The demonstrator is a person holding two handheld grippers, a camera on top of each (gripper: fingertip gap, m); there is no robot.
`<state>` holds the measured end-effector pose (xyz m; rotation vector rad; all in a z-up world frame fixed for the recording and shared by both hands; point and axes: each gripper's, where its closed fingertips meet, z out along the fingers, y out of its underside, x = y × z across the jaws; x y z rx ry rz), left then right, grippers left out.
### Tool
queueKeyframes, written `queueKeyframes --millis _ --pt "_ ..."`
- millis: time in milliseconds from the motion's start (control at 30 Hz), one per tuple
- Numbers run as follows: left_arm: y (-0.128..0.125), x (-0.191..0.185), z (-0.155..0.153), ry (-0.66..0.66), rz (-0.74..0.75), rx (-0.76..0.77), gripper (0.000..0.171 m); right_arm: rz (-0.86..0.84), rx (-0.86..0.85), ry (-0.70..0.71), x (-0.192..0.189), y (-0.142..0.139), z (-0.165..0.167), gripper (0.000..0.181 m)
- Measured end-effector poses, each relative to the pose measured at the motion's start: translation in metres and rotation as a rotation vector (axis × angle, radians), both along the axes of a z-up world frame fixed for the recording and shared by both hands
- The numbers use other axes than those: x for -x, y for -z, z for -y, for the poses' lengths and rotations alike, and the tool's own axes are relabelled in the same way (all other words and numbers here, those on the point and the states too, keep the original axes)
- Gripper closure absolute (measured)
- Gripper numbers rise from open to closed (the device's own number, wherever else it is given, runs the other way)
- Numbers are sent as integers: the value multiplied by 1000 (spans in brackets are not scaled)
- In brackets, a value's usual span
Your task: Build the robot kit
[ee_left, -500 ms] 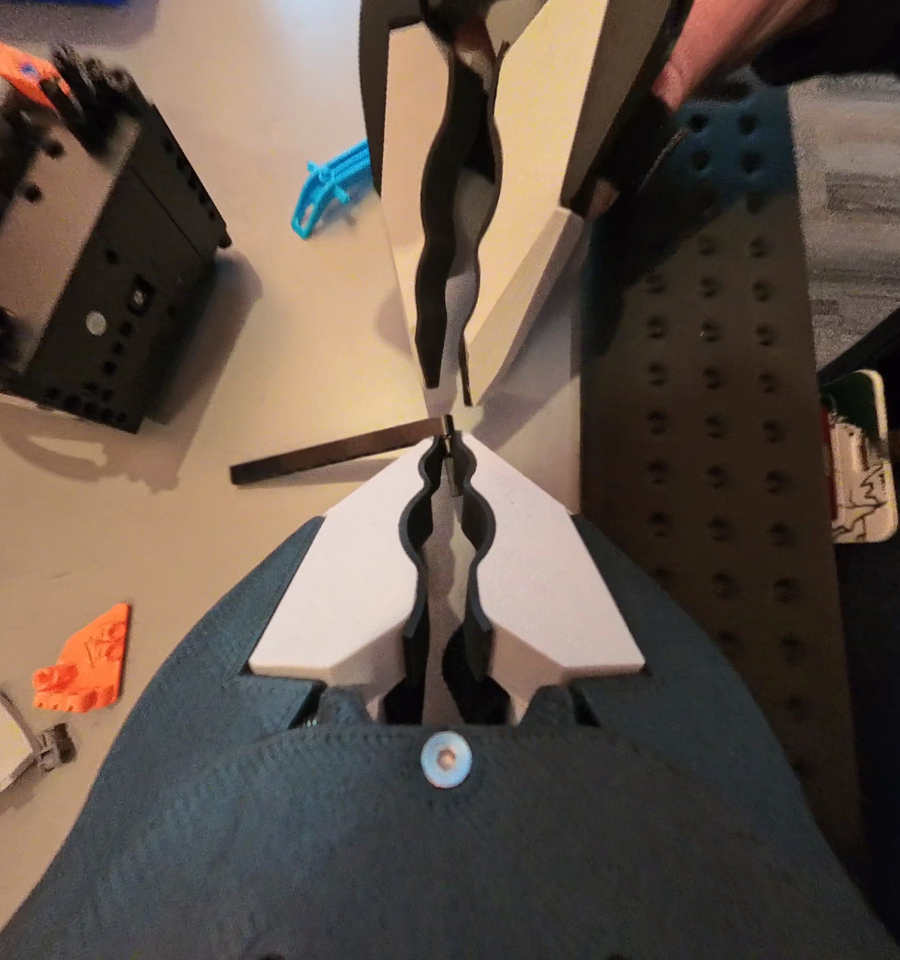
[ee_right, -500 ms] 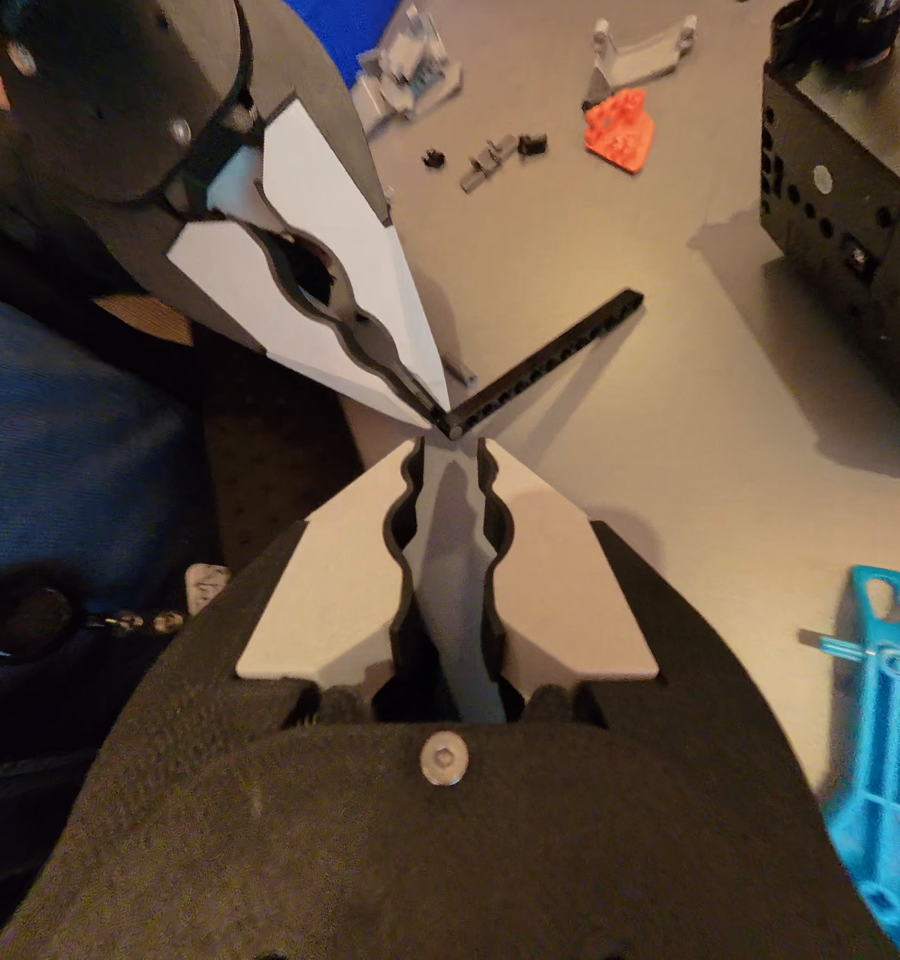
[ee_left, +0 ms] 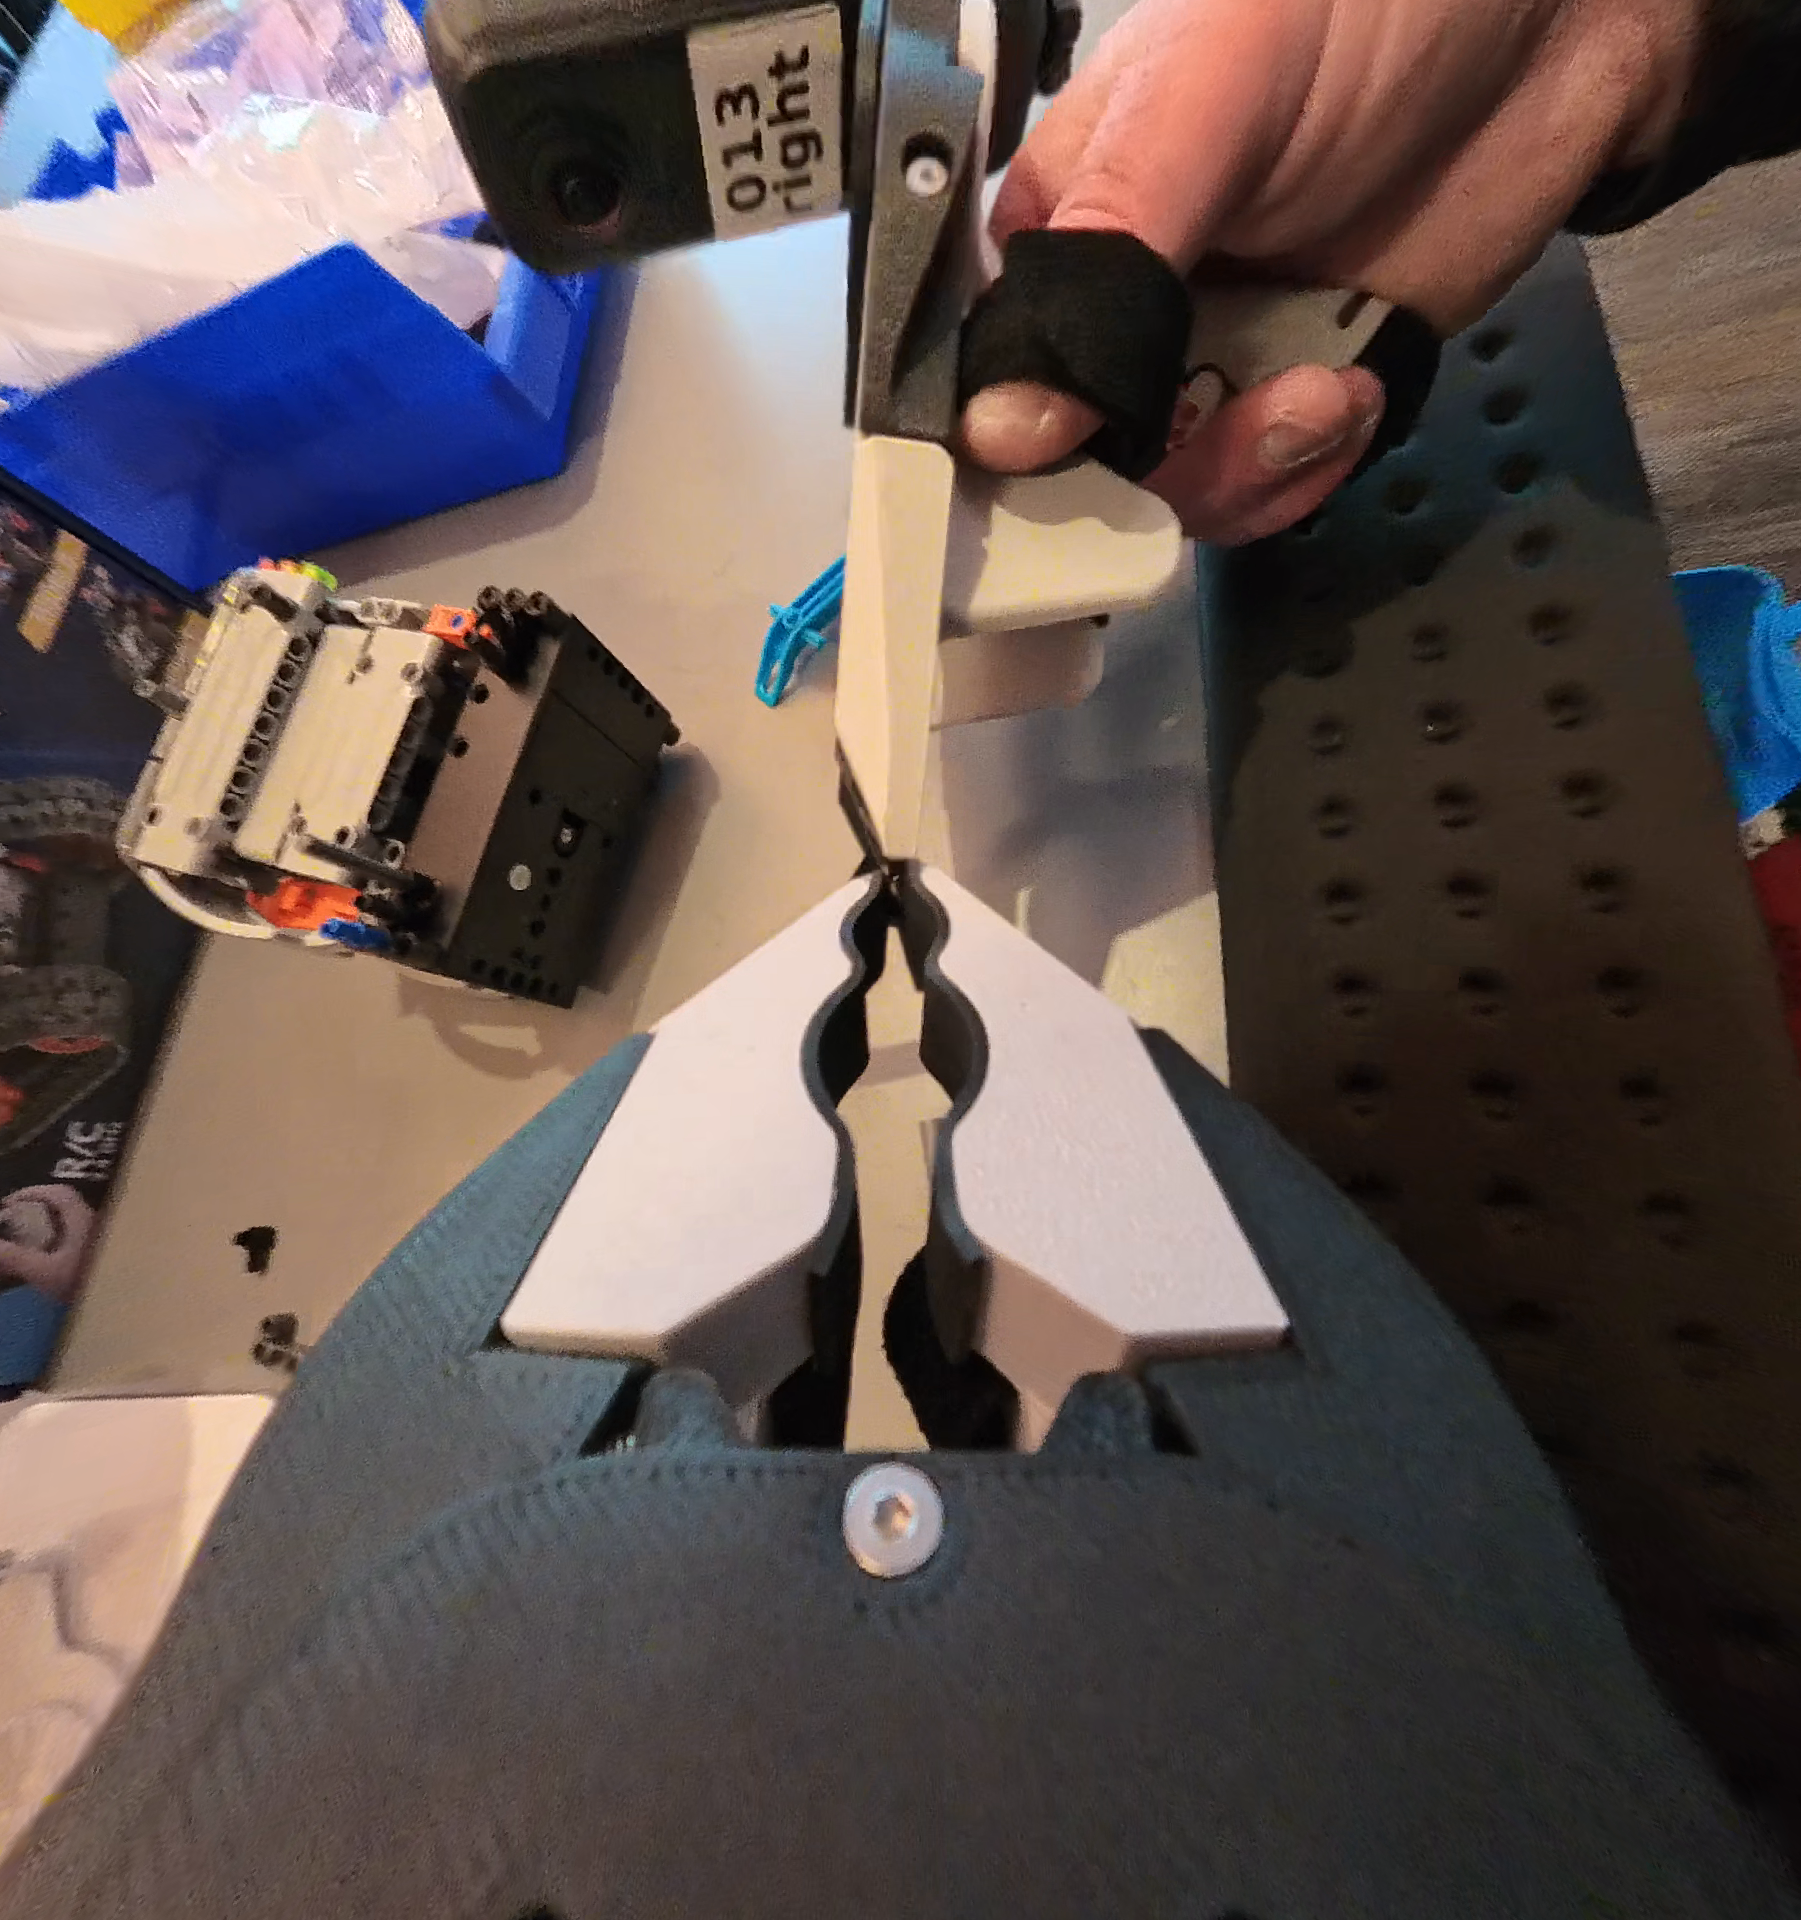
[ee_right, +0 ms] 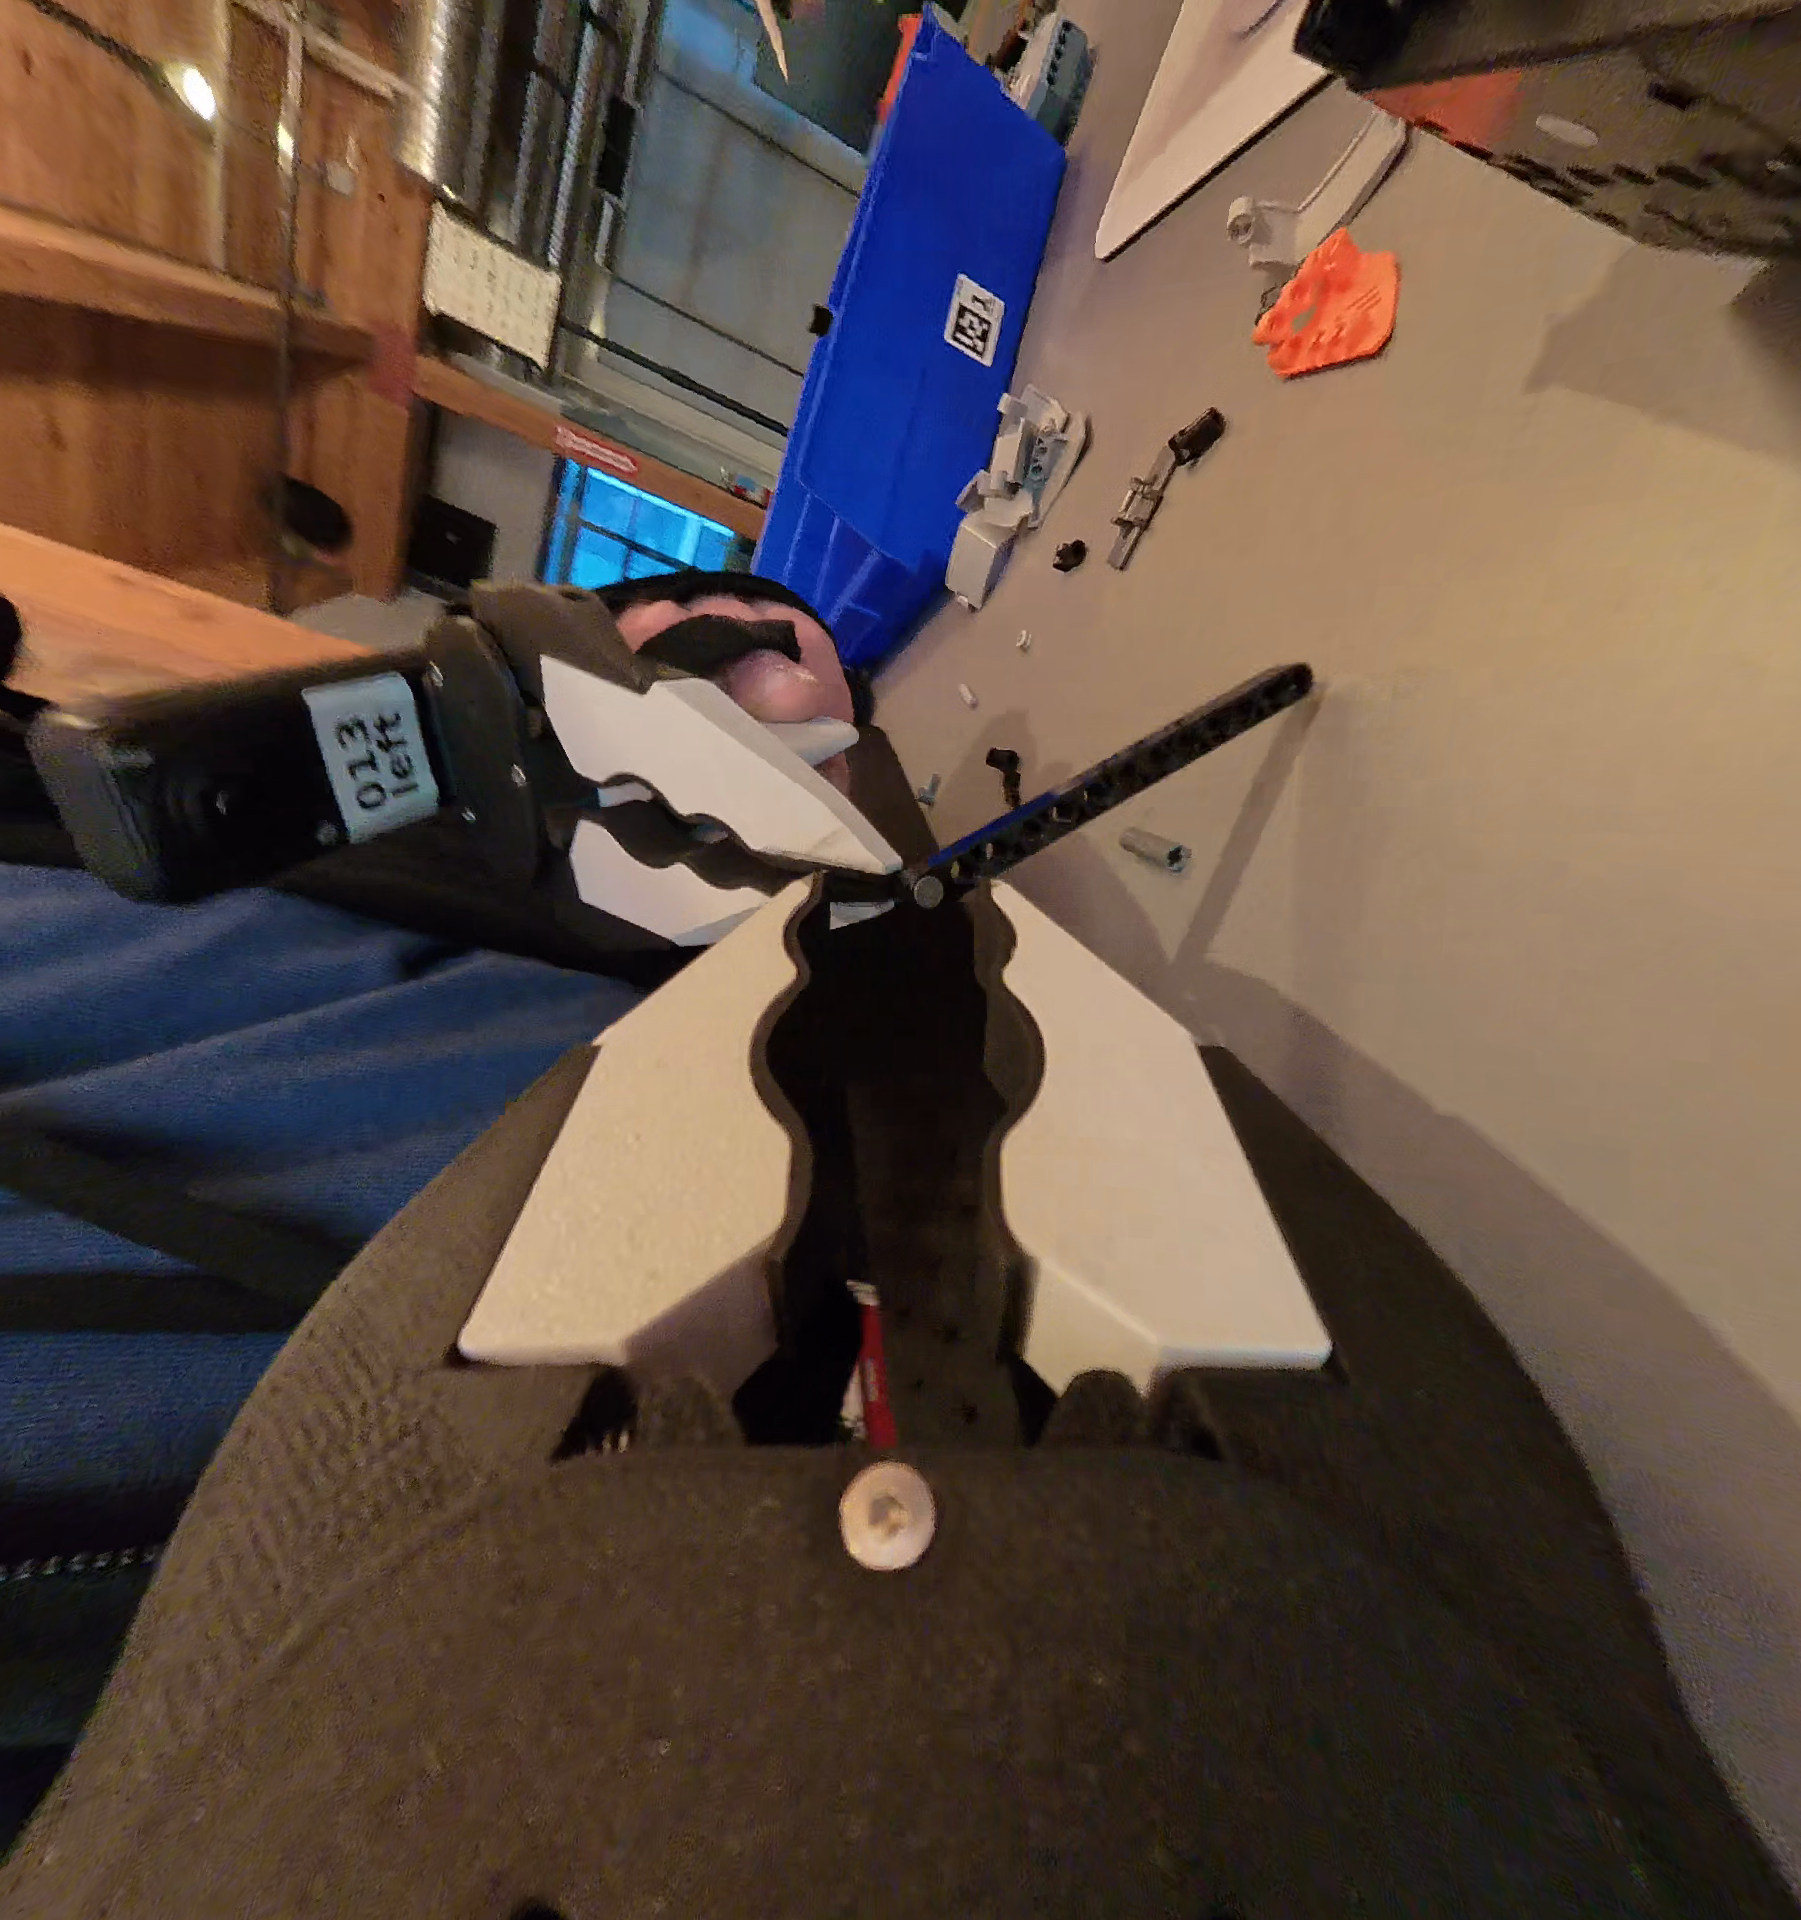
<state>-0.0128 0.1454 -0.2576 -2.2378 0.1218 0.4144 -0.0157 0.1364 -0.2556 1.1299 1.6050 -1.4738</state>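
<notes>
The left gripper (ee_left: 891,883), white wedge fingers set in a ribbed blue-grey printed shell, is pinching its tips nearly together on the end of a long black beam (ee_right: 1114,774), a slim plastic strip pierced with a row of round holes. In the right wrist view that beam is slanting up and away over the matte grey table (ee_right: 1498,831), clear of the surface, with a small round pin end showing at the gripped tip. The right gripper (ee_right: 901,899), rough black shell and the same wavy-edged white fingers, is standing spread wide, its tips just flanking that pinned end; whether they are touching it I cannot tell. A bare hand (ee_left: 1291,208) with a black fabric finger wrap is squeezing the right gripper's handle. Off to the side, a blocky black-and-white brick model (ee_left: 387,779) is sitting on the table, a glossy blue bin (ee_left: 283,395) beyond it, a flat orange plate (ee_right: 1327,307) and small grey pieces (ee_right: 1021,488) lying scattered
</notes>
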Motion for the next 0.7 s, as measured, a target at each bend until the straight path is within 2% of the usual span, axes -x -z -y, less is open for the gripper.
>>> queueKeyframes --millis 67,100,233,367,500,567,633,667,700 --pt "-4 -2 0 7 -25 -18 171 40 56 9 -1 -4 1 157" --pt "-7 -3 -1 15 -37 -28 171 45 84 23 0 -7 1 163" --pt "-8 -13 -5 72 -109 -8 171 82 191 19 -4 -20 7 171" --pt "4 -12 -2 66 -77 -8 171 60 98 37 -3 -6 6 180" --pt "13 -11 9 69 10 13 171 -7 -77 33 -7 12 2 168" --pt "17 -7 22 68 108 47 170 -99 -276 -7 -13 32 -3 166" --pt "30 -11 32 111 229 132 161 -147 -327 -37 -18 35 -2 166" --pt "41 -10 37 110 253 193 154 -164 -361 -50 -19 39 -2 167" --pt "48 -12 39 138 251 224 154 -180 -398 -67 -21 44 -3 167"
